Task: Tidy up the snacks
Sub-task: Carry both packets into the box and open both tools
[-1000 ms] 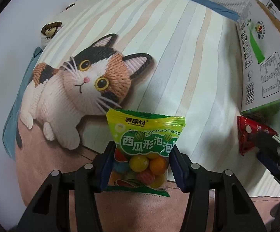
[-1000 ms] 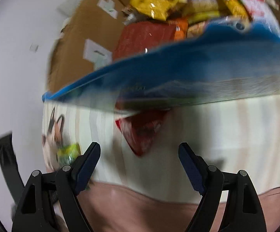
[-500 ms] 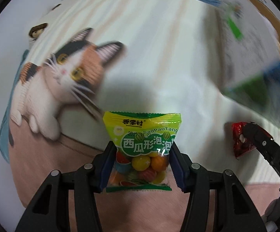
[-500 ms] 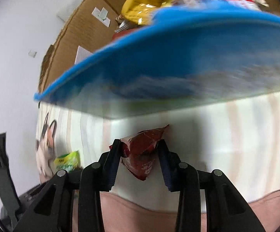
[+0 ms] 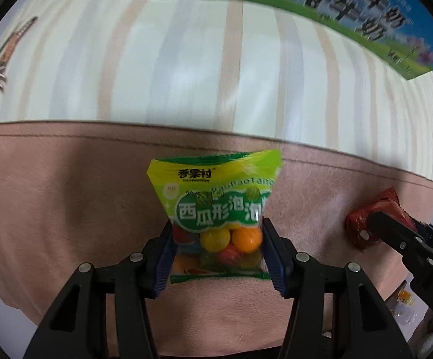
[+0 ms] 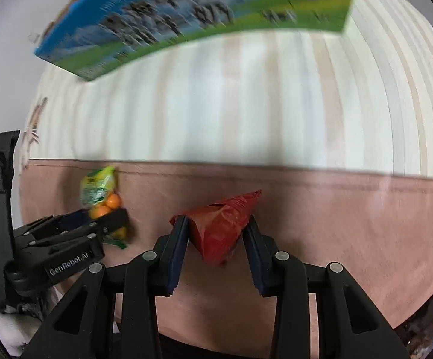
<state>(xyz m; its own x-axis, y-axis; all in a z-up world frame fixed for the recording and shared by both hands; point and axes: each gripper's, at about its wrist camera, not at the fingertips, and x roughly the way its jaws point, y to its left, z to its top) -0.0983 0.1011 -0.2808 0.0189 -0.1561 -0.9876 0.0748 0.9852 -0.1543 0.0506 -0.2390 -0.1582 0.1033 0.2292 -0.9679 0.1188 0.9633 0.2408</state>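
Glossy gumball packet (image 5: 216, 209) | crinkled, possibly foil red pouch (image 6: 220, 227) | both gripper-held

The pink band of the blanket (image 5: 66, 209) lies flat and bare under both grippers, so there is room to move there. The striped part (image 6: 246, 98) beyond it is bare too. At its far edge stands a big blue and green box (image 6: 186, 9), a wall in the way. The left gripper (image 5: 216, 248) and right gripper (image 6: 216, 239) hang near each other, side by side, so each blocks the other's inner side.
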